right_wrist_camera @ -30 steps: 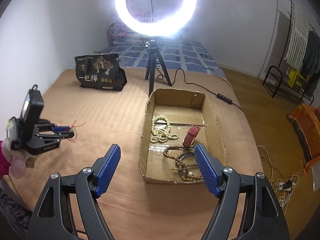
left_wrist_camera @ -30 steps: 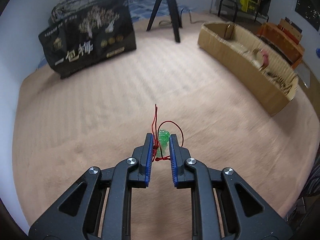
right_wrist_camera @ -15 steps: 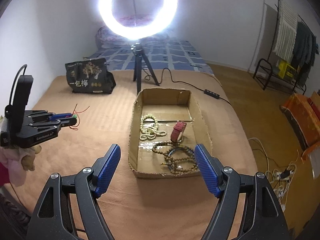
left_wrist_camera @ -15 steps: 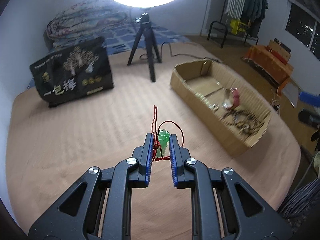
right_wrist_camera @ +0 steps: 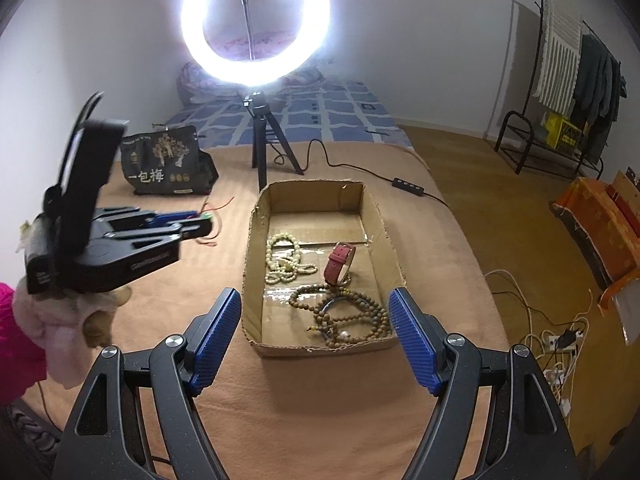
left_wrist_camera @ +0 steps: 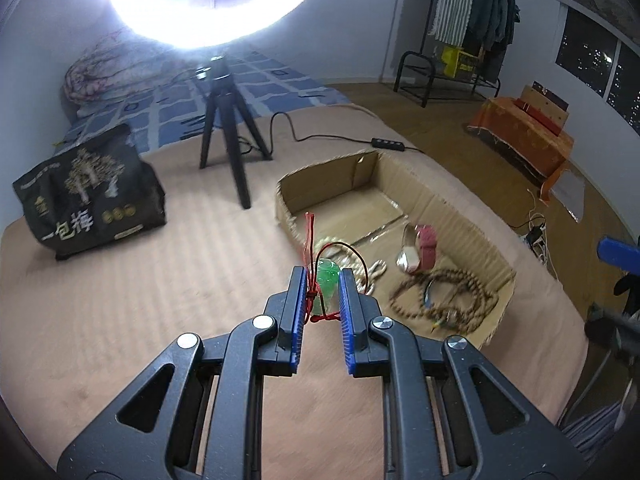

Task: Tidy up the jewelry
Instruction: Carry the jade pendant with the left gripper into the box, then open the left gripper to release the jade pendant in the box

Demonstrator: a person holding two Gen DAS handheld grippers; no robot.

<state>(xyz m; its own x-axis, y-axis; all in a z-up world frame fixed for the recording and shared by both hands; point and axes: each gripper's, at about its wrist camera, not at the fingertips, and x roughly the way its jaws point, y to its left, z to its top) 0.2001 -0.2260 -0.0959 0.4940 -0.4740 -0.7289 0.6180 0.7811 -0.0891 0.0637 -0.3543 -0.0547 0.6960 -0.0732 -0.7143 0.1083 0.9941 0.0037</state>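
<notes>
— Where's the piece, and which way is the box?

— My left gripper (left_wrist_camera: 322, 294) has its fingers clenched on the green pendant (left_wrist_camera: 327, 285); its red cord (left_wrist_camera: 309, 236) stands up past the tips; the cardboard box (right_wrist_camera: 256, 216) lies ahead and to my right, near but not yet under the pendant, I judge.

— And your other hand?

— My right gripper (right_wrist_camera: 314, 330) hangs released, holding nothing, facing the box's near wall; the left carries, so the left must cross the rim.
</notes>
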